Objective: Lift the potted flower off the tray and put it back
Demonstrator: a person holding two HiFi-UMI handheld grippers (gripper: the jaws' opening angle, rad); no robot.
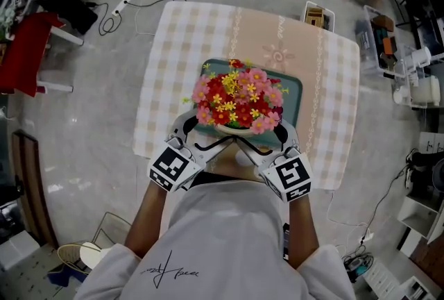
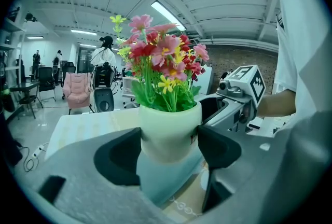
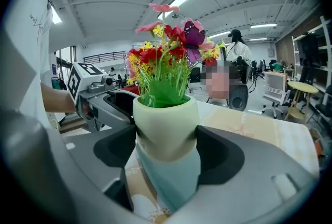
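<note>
Your left gripper [image 2: 168, 148] is clamped on the pale pot [image 2: 169, 127] just below its rim. Your right gripper [image 3: 167, 153] pinches it too, over the near edge of the teal tray [image 1: 294, 92]. It looks smooth, likely slippery, and top-heavy with flowers [image 1: 239, 101]. Grip the stiff body, never the soft stems.

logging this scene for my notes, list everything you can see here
tablecloth: 1, beige and white check, centre of view
tray: 1, teal, middle of the tablecloth
potted flower: 1, cream pot with red, pink and yellow blooms, at the tray's near edge
box: 1, pale, tablecloth's far right corner
power strip: 1, white, on the floor past the far left corner
left tongs: 1, grey, shut on the potted flower
right tongs: 1, grey, shut on the potted flower
</note>
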